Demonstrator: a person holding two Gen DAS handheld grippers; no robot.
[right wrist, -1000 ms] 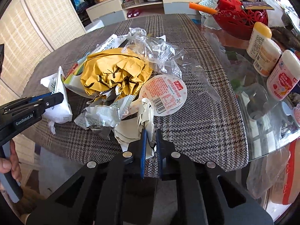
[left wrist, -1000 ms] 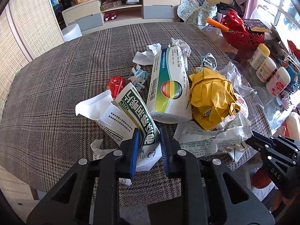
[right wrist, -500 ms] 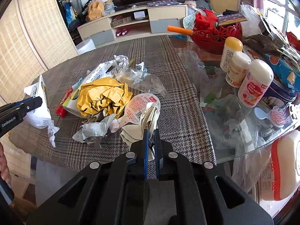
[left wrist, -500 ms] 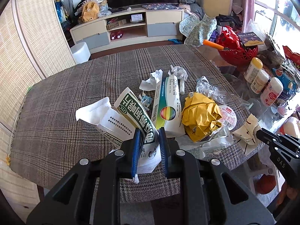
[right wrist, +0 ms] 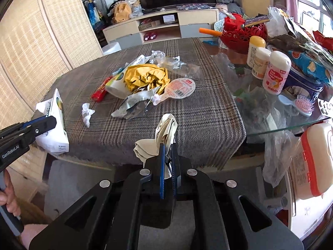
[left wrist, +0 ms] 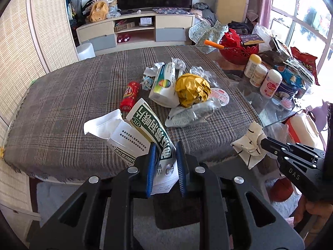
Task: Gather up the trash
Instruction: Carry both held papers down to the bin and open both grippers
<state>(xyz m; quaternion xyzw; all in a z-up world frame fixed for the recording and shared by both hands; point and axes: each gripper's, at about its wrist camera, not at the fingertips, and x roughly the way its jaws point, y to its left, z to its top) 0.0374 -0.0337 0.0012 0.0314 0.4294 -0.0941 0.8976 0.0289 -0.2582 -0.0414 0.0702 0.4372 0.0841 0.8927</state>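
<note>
**Two pieces lifted, a heap still on the cloth**

While the left gripper (left wrist: 165, 166) pinches a green-and-white medicine box (left wrist: 143, 133) and the right gripper (right wrist: 168, 164), jaws nearly together, clamps a crumpled cream paper (right wrist: 164, 133), both held off the near edge, the round table (left wrist: 62, 104) under its brown plaid cloth carries the remaining trash: one yellow foil wad (left wrist: 191, 89), one rainbow-printed carton (left wrist: 164, 85), one red wrapper (left wrist: 130, 95). Three white bottles (left wrist: 262, 76) stand on bare glass; a TV cabinet (left wrist: 135, 31) lines the far wall
</note>
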